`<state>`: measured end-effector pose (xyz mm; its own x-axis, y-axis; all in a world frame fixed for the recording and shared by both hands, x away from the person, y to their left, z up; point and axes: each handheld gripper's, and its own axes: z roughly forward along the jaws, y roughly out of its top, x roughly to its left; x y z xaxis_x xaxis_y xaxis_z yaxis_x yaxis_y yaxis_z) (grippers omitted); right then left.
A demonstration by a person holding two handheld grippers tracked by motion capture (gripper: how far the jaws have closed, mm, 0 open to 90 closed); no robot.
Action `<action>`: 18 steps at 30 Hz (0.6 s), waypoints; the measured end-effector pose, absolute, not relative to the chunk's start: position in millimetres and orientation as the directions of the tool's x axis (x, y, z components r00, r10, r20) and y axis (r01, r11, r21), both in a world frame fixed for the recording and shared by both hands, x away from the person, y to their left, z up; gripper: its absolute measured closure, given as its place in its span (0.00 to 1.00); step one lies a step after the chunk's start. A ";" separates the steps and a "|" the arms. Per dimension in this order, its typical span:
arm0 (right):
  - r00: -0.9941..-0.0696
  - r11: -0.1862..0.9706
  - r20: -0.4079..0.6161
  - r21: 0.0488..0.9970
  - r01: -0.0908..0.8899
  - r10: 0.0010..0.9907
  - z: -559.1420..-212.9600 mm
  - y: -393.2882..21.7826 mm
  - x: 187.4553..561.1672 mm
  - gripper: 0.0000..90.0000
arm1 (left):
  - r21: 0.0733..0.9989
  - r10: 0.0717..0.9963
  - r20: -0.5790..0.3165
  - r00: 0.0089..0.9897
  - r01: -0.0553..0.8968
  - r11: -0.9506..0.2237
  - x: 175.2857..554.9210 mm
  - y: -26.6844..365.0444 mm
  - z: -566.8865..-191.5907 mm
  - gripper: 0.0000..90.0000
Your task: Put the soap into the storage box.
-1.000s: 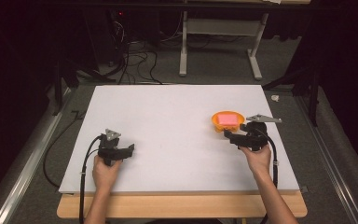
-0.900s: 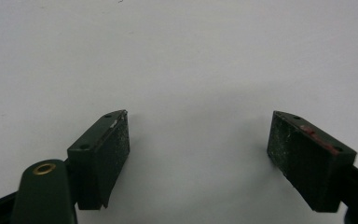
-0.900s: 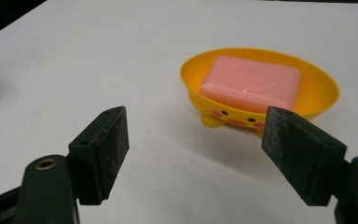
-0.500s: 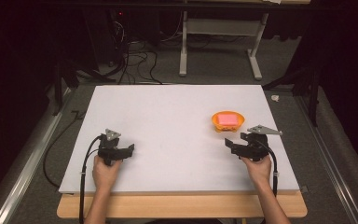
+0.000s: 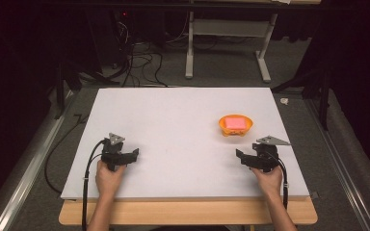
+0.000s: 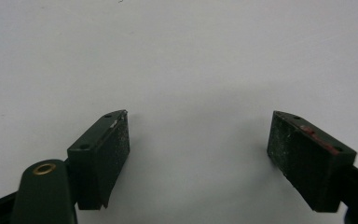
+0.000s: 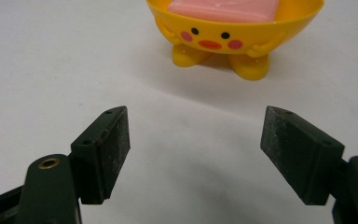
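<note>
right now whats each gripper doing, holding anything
Left gripper: open, empty, over bare table.
Right gripper: open, empty, short of the duck bowl.

Three cameras, one fixed overhead and two riding low.
The high view looks forward and down over the whole bench [image 5: 183, 125]; each gripper view skims it closely, the right sharing the yellow bowl [image 7: 235, 28].

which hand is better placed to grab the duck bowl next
Right. The right gripper sits just in front of the duck bowl, jaws open and facing it, with the bowl straight ahead in the right gripper view. The left gripper is across the table, facing bare surface.
</note>
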<state>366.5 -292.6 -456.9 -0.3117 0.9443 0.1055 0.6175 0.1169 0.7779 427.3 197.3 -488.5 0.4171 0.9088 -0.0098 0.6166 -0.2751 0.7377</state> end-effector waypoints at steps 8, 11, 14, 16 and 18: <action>-0.286 0.142 0.060 0.761 0.633 0.956 -467.2 -295.6 365.0 0.27 | 0.737 0.909 -0.010 0.417 0.617 -0.275 427.3 197.3 -488.4 0.24; -0.275 0.163 0.025 0.753 0.638 0.961 -471.2 -295.8 364.5 0.27 | 0.738 0.909 -0.010 0.417 0.617 -0.275 427.3 197.3 -488.5 0.24; -0.270 0.181 -0.001 0.745 0.642 0.963 -473.3 -294.6 364.1 0.27 | 0.738 0.909 -0.009 0.417 0.617 -0.275 427.2 197.3 -488.5 0.24; -0.267 0.201 -0.029 0.735 0.647 0.963 -476.0 -293.3 364.2 0.27 | 0.738 0.909 -0.010 0.417 0.617 -0.275 427.2 197.3 -488.4 0.24; -0.267 0.214 -0.044 0.726 0.654 0.963 -478.7 -292.7 364.6 0.26 | 0.737 0.909 -0.009 0.417 0.617 -0.276 427.2 197.3 -488.4 0.24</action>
<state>364.6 -292.7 -478.7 -0.2671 0.9627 -0.0435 0.6535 0.2141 0.7260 427.2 197.3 -488.4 0.4175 0.9086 -0.0093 0.6166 -0.2758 0.7374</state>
